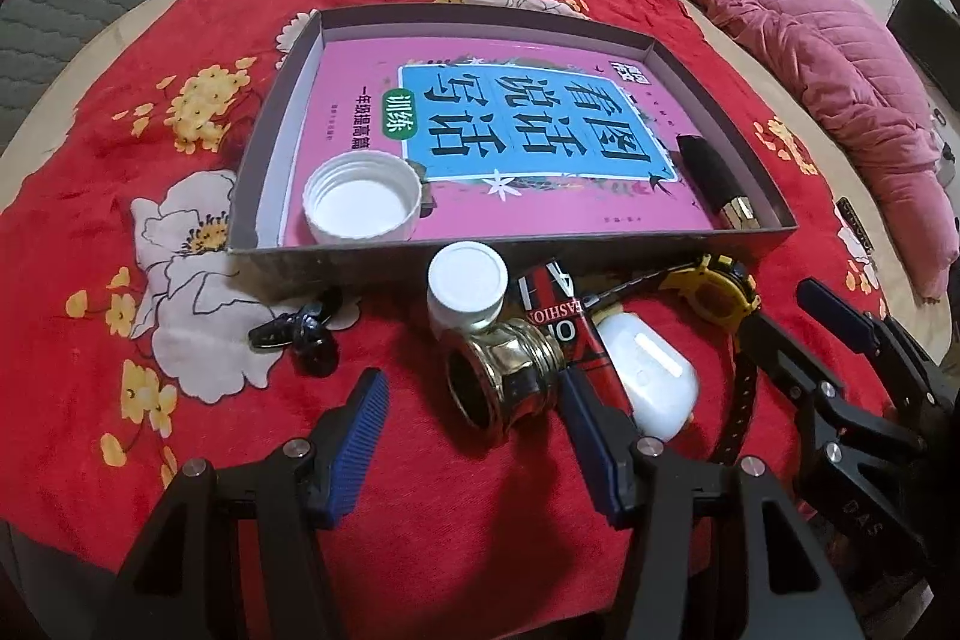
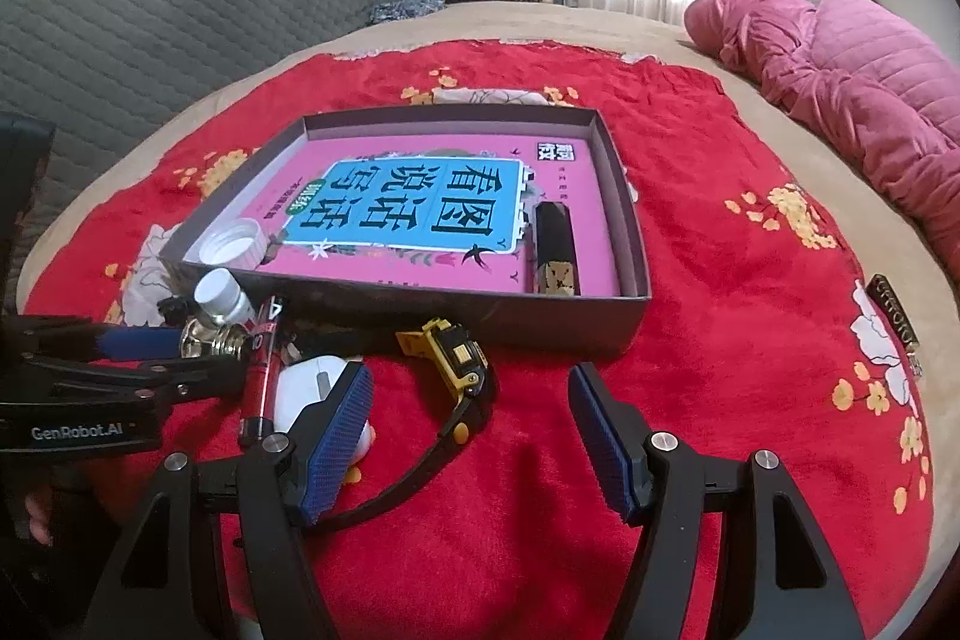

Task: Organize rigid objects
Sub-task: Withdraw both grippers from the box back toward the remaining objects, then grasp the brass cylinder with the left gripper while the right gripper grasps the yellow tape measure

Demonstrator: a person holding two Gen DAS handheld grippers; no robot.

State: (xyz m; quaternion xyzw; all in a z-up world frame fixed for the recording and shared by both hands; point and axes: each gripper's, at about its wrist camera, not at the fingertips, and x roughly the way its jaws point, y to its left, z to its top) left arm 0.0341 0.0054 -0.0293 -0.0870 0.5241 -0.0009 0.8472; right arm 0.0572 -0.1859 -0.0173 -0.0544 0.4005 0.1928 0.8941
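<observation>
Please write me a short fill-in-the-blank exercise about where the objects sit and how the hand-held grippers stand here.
1. The white cap lies inside the ____.
2. The brass fitting lies between the open fingers of the ____ hand-held gripper.
3. The book in the box has a ____ cover.
4. The yellow watch lies on the red ____, outside the box.

Missing words: box; left; pink; blanket

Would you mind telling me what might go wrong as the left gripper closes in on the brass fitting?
The brass fitting lies on its side on the soft blanket, so it may roll when the open left gripper closes. It sits tight against the small white bottle and red box, which could be knocked or pinched.
</observation>
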